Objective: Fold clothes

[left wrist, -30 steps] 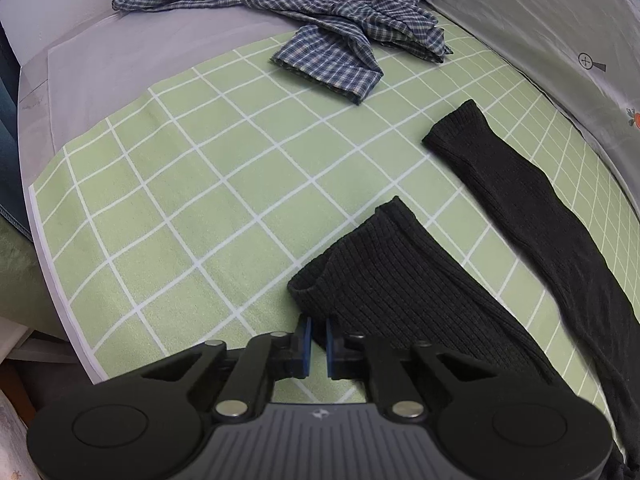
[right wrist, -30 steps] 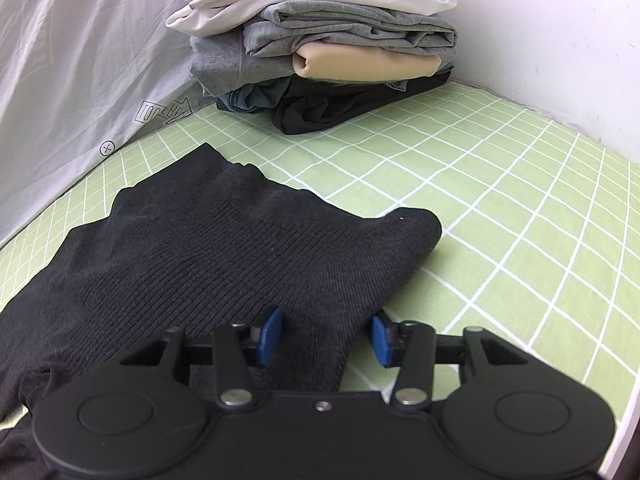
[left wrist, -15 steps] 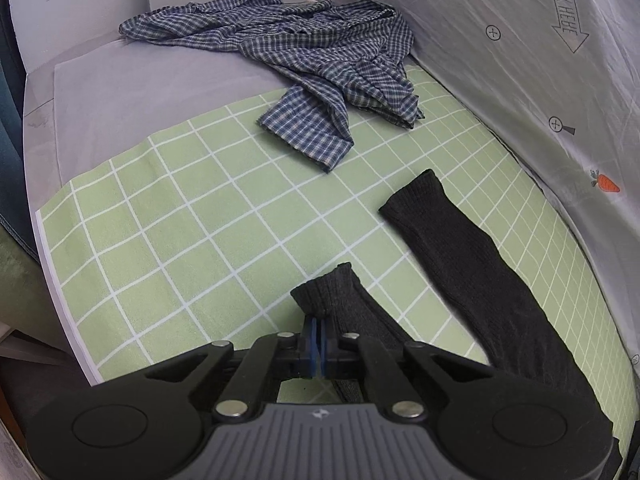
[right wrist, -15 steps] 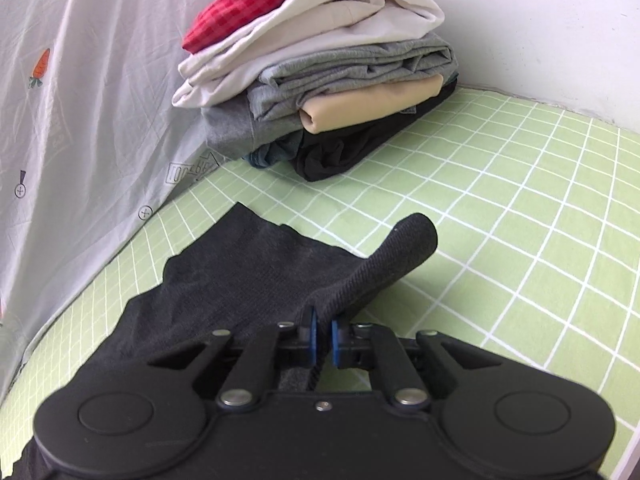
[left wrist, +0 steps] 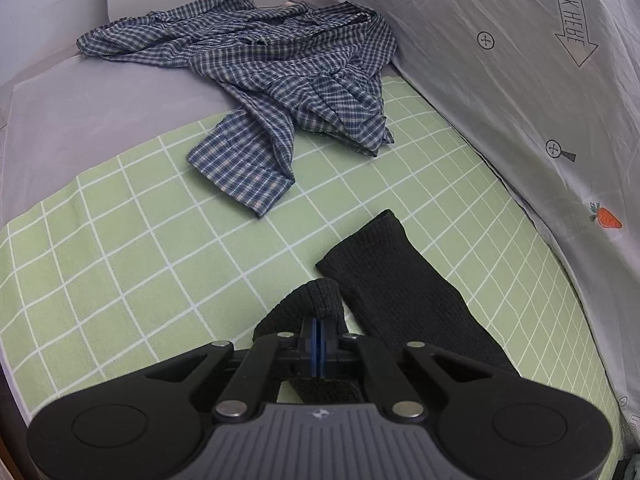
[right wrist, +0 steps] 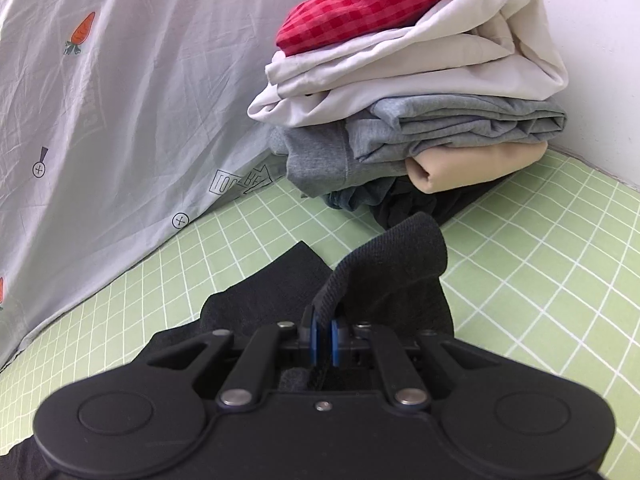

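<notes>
A black ribbed knit garment lies on the green checked sheet [left wrist: 120, 248]. In the left wrist view my left gripper [left wrist: 319, 340] is shut on one black leg cuff [left wrist: 316, 304] and holds it lifted; the other leg [left wrist: 396, 284] lies flat to the right. In the right wrist view my right gripper [right wrist: 323, 340] is shut on the garment's waist edge [right wrist: 396, 256], which is raised and curls over above the sheet [right wrist: 540, 264].
A crumpled blue plaid shirt [left wrist: 280, 76] lies at the far end of the bed. A stack of folded clothes [right wrist: 420, 112] with a red checked piece on top stands against the wall. A grey printed sheet [right wrist: 120, 100] hangs along the side.
Both grippers have closed on the black garment and lifted it off the sheet. The right one was open a second ago. Both views have risen.
</notes>
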Available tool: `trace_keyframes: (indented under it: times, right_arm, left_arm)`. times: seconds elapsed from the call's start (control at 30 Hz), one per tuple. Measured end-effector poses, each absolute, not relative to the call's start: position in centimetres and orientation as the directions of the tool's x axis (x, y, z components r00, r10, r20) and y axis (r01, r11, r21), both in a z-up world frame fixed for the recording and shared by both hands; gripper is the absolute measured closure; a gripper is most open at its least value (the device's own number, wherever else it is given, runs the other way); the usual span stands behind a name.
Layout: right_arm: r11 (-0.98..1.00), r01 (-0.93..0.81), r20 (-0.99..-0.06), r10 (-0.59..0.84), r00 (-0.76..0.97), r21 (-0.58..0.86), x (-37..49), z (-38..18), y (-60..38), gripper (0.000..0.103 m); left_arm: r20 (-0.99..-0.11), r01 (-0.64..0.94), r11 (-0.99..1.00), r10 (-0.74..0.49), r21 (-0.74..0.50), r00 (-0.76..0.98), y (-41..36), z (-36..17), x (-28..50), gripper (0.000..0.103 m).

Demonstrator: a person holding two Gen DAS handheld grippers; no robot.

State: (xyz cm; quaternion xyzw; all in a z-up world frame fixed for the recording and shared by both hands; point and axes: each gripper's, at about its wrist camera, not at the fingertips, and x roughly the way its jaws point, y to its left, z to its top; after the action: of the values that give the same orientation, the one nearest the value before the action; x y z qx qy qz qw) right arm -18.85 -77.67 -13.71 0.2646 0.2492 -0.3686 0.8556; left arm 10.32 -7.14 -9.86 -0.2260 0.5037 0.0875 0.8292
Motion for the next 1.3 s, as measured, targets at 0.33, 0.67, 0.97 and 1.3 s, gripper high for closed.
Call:
trace_keyframes:
  times: [0.33, 0.67, 0.97, 1.3]
  right_arm:
    - [0.586, 0.784, -0.657, -0.512, 0.553, 0.204, -11.6, -16.2, -79.9, 0.096]
    - [0.611, 0.772, -0.652, -0.515, 0.556, 0.175, -7.7, -16.3, -81.3, 0.096]
    - [0.679, 0.734, -0.627, -0.587, 0.513, -0.035, -4.8, -15.5, -77.5, 0.02]
    - [0.806, 0.592, -0.771, -0.365, 0.522, 0.019, -4.1, -19.5, -74.8, 0.02]
  left_arm:
    - [-0.905, -0.347, 0.916, -0.039, -0.202, 0.424, -11.0, -12.8, 17.9, 0.102]
    - [-0.884, -0.376, 0.886, -0.073, -0.27, 0.462, -10.8, -12.7, 21.1, 0.102]
    - [-0.883, -0.232, 0.969, 0.035, -0.084, 0.467, -14.2, -13.2, 20.5, 0.069]
    - [-0.912, 0.048, 0.998, 0.008, 0.03, 0.41, -19.9, -15.4, 17.6, 0.048]
